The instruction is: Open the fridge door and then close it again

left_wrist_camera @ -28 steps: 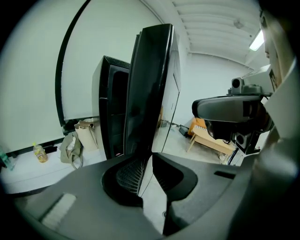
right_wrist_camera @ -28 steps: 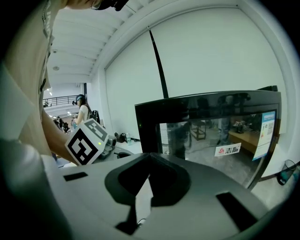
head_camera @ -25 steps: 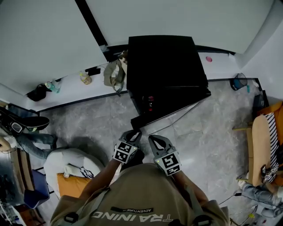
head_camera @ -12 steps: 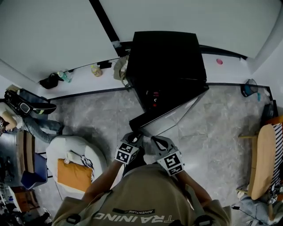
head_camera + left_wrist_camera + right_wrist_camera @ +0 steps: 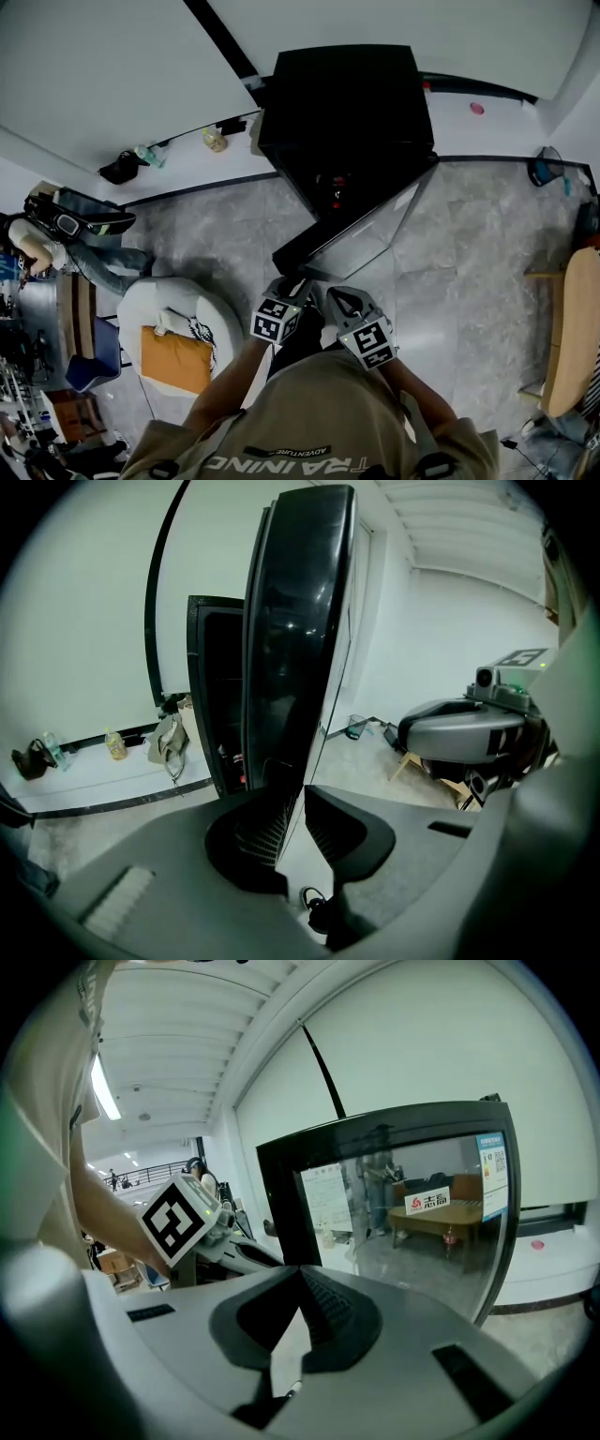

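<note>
The tall black fridge [image 5: 347, 103] stands against the white wall, and its glass-fronted door [image 5: 356, 239] hangs open, swung out towards me. My left gripper [image 5: 289, 289] is at the door's free edge. In the left gripper view that dark edge [image 5: 300, 621] runs down between the jaws of the left gripper [image 5: 298, 803], which are shut on it. My right gripper [image 5: 328, 298] sits just to the right, facing the door's reflective front [image 5: 412, 1213]. The right gripper's [image 5: 300, 1274] tips meet with nothing seen between them.
A white pouf with an orange cushion [image 5: 178, 337] stands to my left, and a seated person [image 5: 66, 234] is further left. A bottle [image 5: 214, 139] and bags rest on the low white ledge. A wooden chair [image 5: 572, 328] and a bin [image 5: 548, 169] stand on the right.
The door has swung further out from the fridge with my left gripper on its edge. Both grippers stay side by side in front of me.
</note>
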